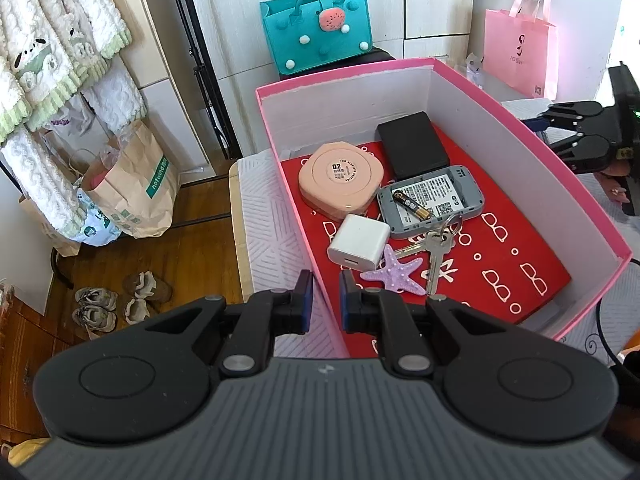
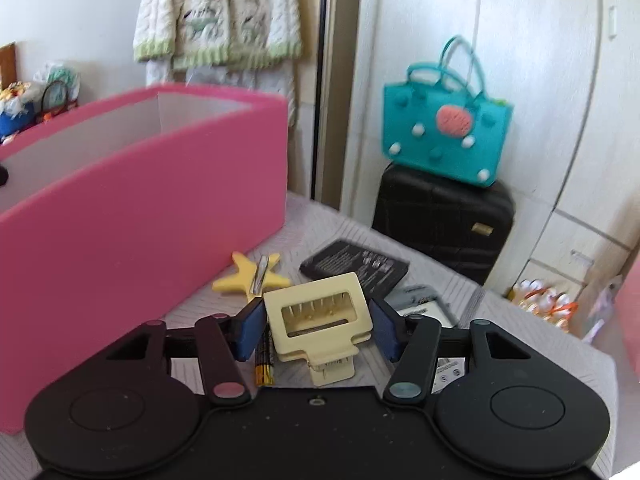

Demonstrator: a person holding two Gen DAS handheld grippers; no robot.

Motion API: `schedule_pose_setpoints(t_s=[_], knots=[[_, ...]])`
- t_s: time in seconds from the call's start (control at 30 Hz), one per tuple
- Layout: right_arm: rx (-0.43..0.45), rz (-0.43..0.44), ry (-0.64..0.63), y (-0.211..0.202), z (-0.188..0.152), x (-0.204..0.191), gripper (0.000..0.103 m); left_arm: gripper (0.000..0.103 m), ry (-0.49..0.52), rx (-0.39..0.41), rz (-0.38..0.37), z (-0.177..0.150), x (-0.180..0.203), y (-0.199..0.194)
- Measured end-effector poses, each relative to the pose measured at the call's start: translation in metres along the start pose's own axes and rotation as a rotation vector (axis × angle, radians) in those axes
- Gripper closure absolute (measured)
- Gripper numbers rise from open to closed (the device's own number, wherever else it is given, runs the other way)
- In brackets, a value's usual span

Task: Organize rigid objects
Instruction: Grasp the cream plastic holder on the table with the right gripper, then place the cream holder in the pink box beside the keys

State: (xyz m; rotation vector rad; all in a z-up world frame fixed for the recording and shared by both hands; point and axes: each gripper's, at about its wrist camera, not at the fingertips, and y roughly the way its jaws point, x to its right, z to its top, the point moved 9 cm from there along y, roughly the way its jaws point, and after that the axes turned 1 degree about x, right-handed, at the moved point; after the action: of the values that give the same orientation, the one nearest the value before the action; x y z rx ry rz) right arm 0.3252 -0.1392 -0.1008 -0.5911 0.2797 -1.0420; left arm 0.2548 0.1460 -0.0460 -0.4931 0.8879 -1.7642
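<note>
A pink box holds a peach round case, a black pack, a grey device with a battery, a white charger, keys and a purple starfish. My left gripper is shut on the box's near left wall. My right gripper is shut on a cream hair claw clip above the table, right of the box. Below lie a yellow starfish, a battery, a black pack and a grey device.
The right gripper shows beyond the box's right wall in the left wrist view. A teal felt bag sits on a black suitcase behind the table. Paper bags and shoes are on the floor at left.
</note>
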Motion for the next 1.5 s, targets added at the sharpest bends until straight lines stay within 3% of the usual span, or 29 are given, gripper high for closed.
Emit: schedule_pose_setpoints(t_s=[0.13, 0.27, 0.43, 0.57, 0.67, 0.77, 0.97, 1.1, 1.13, 1.2, 1.3, 1.37, 1.5], knots=[[0.051, -0.045, 0.067, -0.022, 0.008, -0.006, 0.041, 0.092, 0.002, 0.006, -0.006, 0.0, 0.001, 0.001], [0.105, -0.034, 0.14, -0.046, 0.017, -0.015, 0.041, 0.092, 0.001, 0.012, -0.011, 0.0, 0.001, 0.002], [0.171, 0.086, 0.227, -0.077, 0.036, -0.04, 0.041, 0.092, -0.014, 0.001, -0.019, -0.001, 0.0, 0.002], [0.197, 0.21, 0.221, -0.092, 0.056, -0.068, 0.041, 0.092, -0.024, -0.01, -0.01, 0.0, 0.0, 0.002], [0.157, 0.302, 0.161, -0.092, 0.067, -0.094, 0.041, 0.092, -0.022, -0.021, 0.005, 0.0, 0.001, 0.003], [0.057, 0.373, 0.1, -0.085, 0.069, -0.122, 0.041, 0.092, -0.026, -0.022, 0.018, 0.0, 0.002, 0.003], [-0.123, 0.388, -0.106, -0.062, 0.069, -0.156, 0.041, 0.092, -0.057, -0.023, 0.025, 0.0, 0.0, 0.002], [-0.215, 0.367, -0.179, -0.045, 0.057, -0.163, 0.041, 0.092, -0.093, -0.014, 0.04, 0.0, 0.0, 0.001], [-0.202, 0.342, -0.211, -0.045, 0.055, -0.161, 0.04, 0.092, -0.103, -0.012, 0.042, -0.001, 0.0, 0.001], [-0.09, 0.284, -0.221, -0.056, 0.066, -0.153, 0.037, 0.092, -0.112, -0.005, 0.047, -0.001, -0.001, 0.0], [0.041, 0.309, -0.118, -0.084, 0.077, -0.129, 0.033, 0.092, -0.126, -0.007, 0.054, -0.001, -0.001, 0.0], [0.124, 0.264, -0.025, -0.1, 0.077, -0.11, 0.032, 0.092, -0.145, -0.008, 0.059, 0.0, -0.002, 0.0], [0.165, 0.19, 0.093, -0.117, 0.056, -0.079, 0.029, 0.092, -0.15, -0.01, 0.084, -0.003, 0.001, 0.002]])
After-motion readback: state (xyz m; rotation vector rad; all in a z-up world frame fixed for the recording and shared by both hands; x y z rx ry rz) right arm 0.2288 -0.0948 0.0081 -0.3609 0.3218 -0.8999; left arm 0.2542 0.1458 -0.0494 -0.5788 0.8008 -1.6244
